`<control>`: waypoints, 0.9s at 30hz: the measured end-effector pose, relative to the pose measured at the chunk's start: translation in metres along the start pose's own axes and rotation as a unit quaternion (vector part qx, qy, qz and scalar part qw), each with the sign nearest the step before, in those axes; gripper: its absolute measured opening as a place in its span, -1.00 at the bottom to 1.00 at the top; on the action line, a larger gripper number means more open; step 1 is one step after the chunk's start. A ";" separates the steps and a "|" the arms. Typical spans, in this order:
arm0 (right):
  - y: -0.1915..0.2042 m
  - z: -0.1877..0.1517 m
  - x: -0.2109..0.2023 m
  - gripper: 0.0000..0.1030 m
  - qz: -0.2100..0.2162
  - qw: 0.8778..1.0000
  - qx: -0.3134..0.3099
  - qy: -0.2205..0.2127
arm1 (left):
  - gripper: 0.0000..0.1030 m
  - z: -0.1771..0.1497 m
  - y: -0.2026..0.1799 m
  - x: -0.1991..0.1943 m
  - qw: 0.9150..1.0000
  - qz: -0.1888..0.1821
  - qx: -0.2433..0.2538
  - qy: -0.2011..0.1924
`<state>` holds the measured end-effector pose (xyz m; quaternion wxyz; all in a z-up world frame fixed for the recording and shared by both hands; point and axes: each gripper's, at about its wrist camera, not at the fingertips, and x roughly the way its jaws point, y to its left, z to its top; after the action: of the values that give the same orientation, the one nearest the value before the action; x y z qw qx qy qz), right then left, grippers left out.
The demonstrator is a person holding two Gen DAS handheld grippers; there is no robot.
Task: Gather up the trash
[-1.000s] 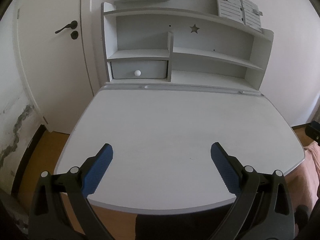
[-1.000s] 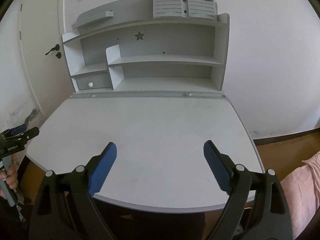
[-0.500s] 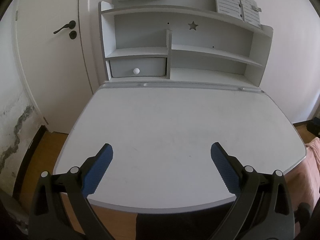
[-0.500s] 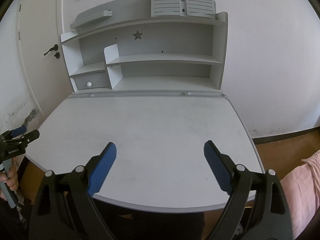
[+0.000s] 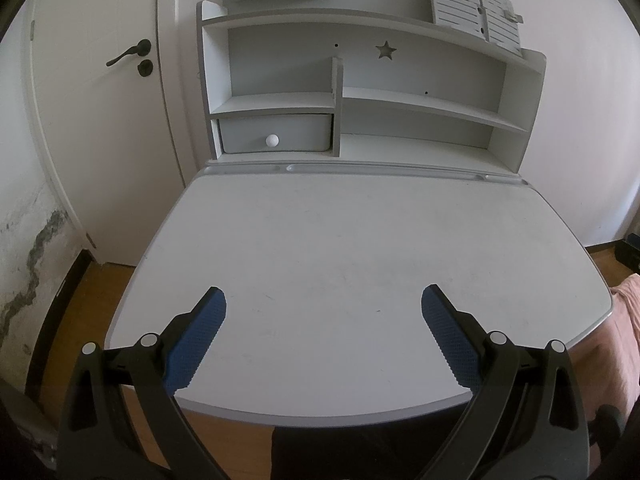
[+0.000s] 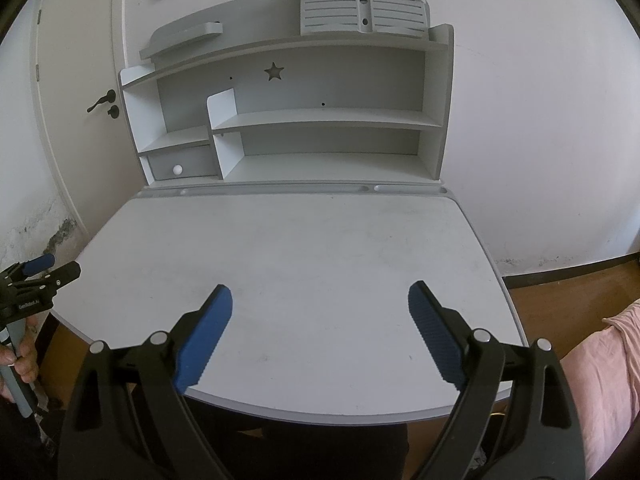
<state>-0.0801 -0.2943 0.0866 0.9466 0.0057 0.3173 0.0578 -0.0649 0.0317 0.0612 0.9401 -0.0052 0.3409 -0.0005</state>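
Observation:
No trash shows in either view. My left gripper [image 5: 322, 300] hangs open over the near edge of a white desk [image 5: 352, 240], nothing between its blue pads. My right gripper [image 6: 320, 296] is open as well, above the same desk's [image 6: 304, 248] front edge, holding nothing. In the right wrist view the left gripper [image 6: 36, 276] appears at the far left edge, held by a hand [image 6: 24, 356] beside the desk's left corner.
A grey shelf unit [image 6: 328, 120] with a small drawer [image 5: 276, 134] stands at the back of the desk. A white door [image 5: 96, 100] is to the left, pink fabric [image 6: 600, 360] to the right, and wooden floor [image 6: 560, 296] lies below.

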 end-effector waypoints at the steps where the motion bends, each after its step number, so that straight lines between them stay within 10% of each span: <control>1: 0.000 0.000 0.000 0.68 0.000 1.000 0.000 0.000 | 0.85 0.000 0.000 0.000 1.000 0.000 0.000 0.000; 27: -0.003 -0.001 -0.001 0.68 0.002 1.000 -0.002 0.002 | 0.85 -0.002 -0.002 -0.001 1.000 0.004 -0.001 0.003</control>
<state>-0.0814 -0.2977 0.0868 0.9459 0.0040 0.3187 0.0604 -0.0669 0.0292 0.0604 0.9392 -0.0049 0.3433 0.0034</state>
